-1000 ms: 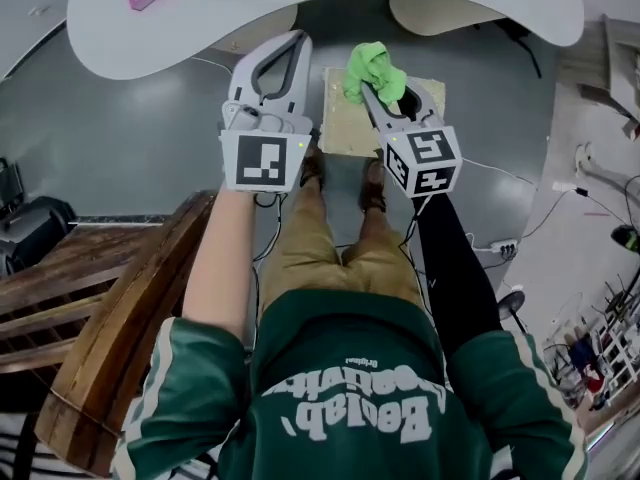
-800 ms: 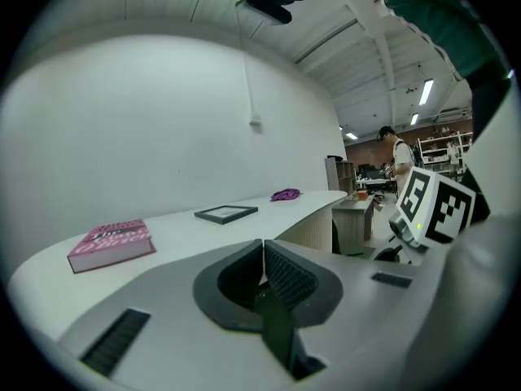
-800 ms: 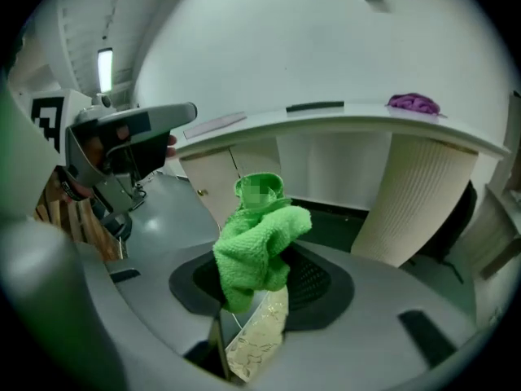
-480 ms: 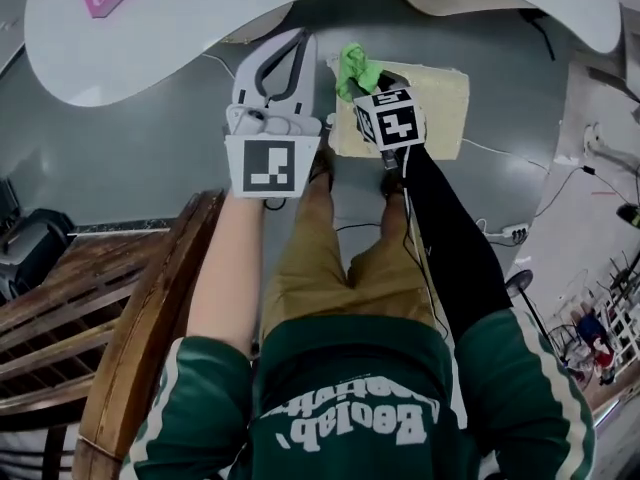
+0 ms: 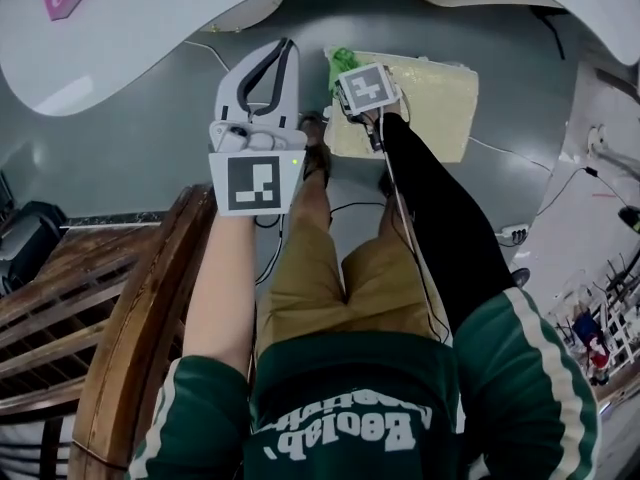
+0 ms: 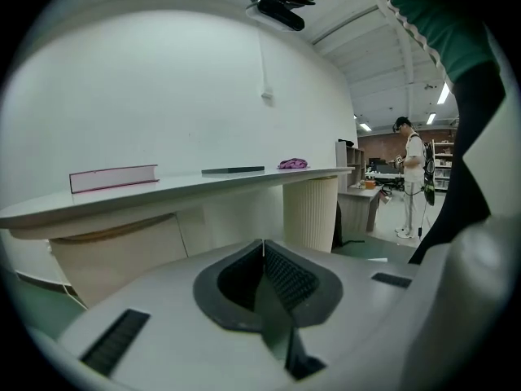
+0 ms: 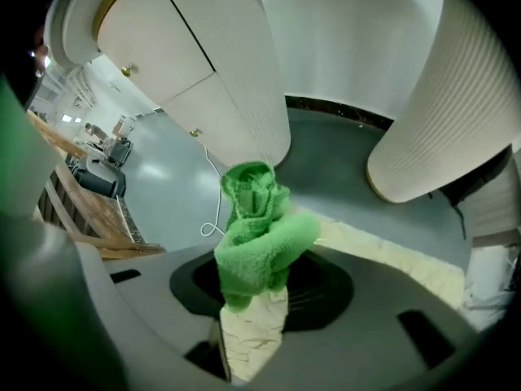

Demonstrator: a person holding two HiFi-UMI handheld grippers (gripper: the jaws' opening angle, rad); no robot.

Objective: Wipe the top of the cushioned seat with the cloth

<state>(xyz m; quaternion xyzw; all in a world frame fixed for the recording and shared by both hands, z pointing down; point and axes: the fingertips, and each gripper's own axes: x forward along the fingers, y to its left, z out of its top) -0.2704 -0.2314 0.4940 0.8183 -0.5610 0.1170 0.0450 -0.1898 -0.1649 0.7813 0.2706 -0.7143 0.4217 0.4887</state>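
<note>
**Head view, looking steeply down.** The cushioned seat (image 5: pixel 432 108), pale yellow and squarish, is shown on the grey floor (image 5: pixel 130 128) at 1 o'clock from the frame's centre, just ahead of the person's khaki trouser legs (image 5: pixel 305 268). The right gripper (image 7: pixel 259 298) is held over the seat's 10 o'clock corner with its marker cube (image 5: pixel 365 87) uppermost. A tuft of the green cloth (image 5: pixel 343 60) is seen at 11 o'clock of that cube.

**Right gripper view.** The jaws are seen clamped on the cloth, which is bunched and stands out beyond the tips. The seat's surface is visible close behind it and runs off toward 4 o'clock (whether cloth and seat touch cannot be told).

**Left gripper view.** The left gripper (image 6: pixel 262 249) is held off the seat, at 9 o'clock of it in the head view, over bare floor. Its jaws are seen pressed together with nothing between them. Beyond them a white counter (image 6: pixel 163 192) is shown, on which a pink-edged book (image 6: pixel 114 177), a dark flat object (image 6: pixel 234 170) and a small purple item (image 6: pixel 293 164) are laid. A person (image 6: pixel 415 177) is seen standing far off at 3 o'clock.

**Surroundings (head view).** Slatted wooden furniture (image 5: pixel 120 308) is shown at 8 o'clock and a white power strip (image 5: pixel 510 233) at 3 o'clock, well apart from the seat.
</note>
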